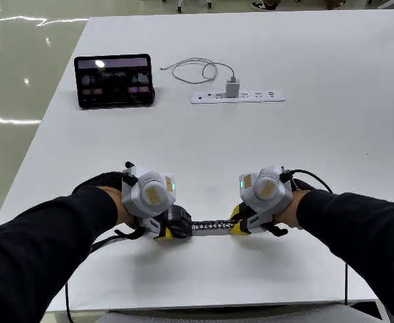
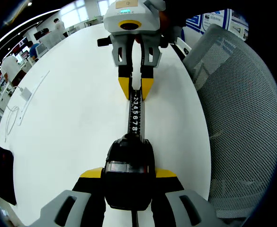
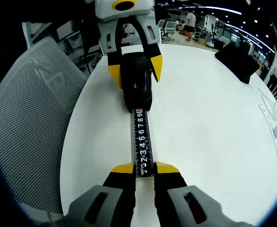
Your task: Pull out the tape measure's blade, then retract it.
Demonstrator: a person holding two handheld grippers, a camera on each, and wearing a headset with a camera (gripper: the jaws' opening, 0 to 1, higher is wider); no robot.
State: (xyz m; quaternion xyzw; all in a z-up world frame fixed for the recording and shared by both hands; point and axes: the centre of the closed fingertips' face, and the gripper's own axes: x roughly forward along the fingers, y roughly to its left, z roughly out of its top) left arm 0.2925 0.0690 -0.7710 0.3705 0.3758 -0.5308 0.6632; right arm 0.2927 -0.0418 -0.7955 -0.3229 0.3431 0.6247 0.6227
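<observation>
My L gripper point(image 2: 129, 174) clamped on tape measure point(image 2: 129, 151) case, at table point(image 1: 250, 148) edge, 6 o'clock, blade point(image 3: 142, 137) out short toward 3 o'clock, R gripper point(image 3: 144, 168) pinching its tip

Head view: high, looking forward and down over white table point(image 1: 304, 134). Gripper views: low, close to it, facing each other along the blade point(image 2: 135, 116); both share it and, seemingly, the mesh chair point(image 3: 34, 118).
</observation>
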